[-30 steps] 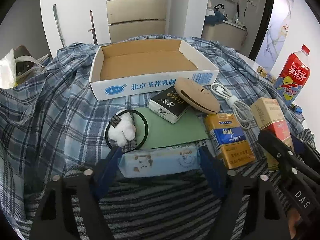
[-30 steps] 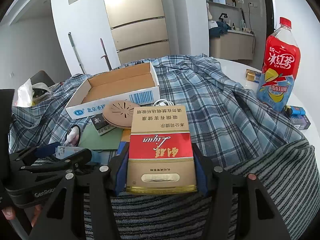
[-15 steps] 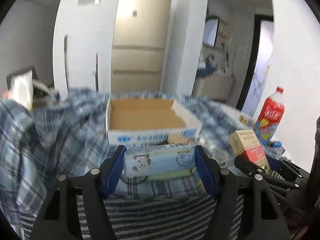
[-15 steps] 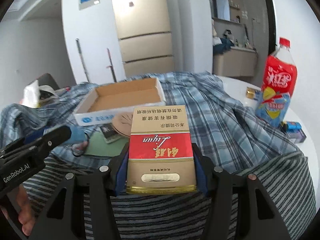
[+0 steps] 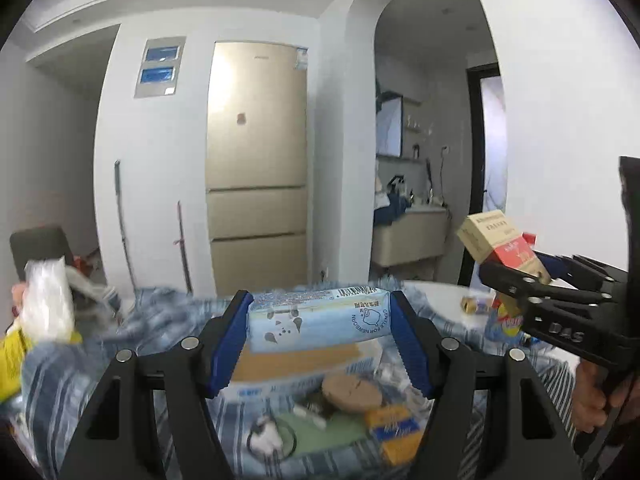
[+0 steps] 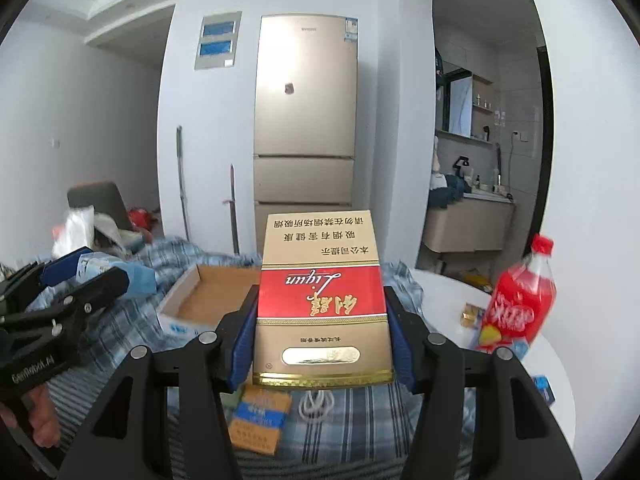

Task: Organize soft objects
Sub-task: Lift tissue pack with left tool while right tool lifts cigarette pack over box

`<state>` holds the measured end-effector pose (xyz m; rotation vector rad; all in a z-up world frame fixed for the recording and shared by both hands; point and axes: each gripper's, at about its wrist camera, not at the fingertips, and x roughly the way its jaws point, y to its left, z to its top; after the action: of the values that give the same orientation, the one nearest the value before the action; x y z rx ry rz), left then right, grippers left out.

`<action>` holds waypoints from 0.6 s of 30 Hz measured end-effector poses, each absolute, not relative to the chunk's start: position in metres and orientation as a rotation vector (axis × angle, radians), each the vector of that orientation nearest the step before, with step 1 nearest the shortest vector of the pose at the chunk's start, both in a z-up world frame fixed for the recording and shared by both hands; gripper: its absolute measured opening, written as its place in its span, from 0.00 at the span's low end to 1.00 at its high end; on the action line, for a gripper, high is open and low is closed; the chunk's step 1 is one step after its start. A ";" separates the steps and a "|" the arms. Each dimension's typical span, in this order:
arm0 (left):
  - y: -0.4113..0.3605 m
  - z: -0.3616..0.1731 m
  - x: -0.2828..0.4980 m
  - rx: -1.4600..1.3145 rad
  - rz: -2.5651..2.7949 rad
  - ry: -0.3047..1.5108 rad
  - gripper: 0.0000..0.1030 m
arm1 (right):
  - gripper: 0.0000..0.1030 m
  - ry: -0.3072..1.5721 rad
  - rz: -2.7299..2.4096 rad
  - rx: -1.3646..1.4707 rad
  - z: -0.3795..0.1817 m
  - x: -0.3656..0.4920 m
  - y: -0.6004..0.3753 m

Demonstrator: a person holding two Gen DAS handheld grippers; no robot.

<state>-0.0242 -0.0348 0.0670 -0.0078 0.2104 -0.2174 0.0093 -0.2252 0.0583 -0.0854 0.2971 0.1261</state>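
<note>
Lifting both loads clear of the plaid cloth a second ago has left me carrying them in the air: my left gripper [image 5: 320,344] is clamped across the ends of the pale blue soft tissue pack [image 5: 318,320], and my right gripper [image 6: 322,344] is clamped on the sides of the gold-and-red cardboard carton [image 6: 320,300]. Both views have tipped upward, so the open brown cardboard tray [image 6: 208,300] now sits below and ahead of my fingers, just past the tissue pack in the left view and ahead-left of the carton in the right. I judge pickup is finished and placing remains. Below my left fingers lie the round tan disc [image 5: 352,392] and the yellow-and-blue small box [image 5: 394,434].
</note>
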 end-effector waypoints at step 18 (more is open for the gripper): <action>-0.020 0.103 0.113 -0.061 -0.137 0.032 0.68 | 0.54 0.267 0.094 0.091 0.105 0.155 -0.220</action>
<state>0.1126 -0.0197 0.1034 -0.0612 0.0316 -0.1370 0.1554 -0.2202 0.1055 0.0907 0.2665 0.0935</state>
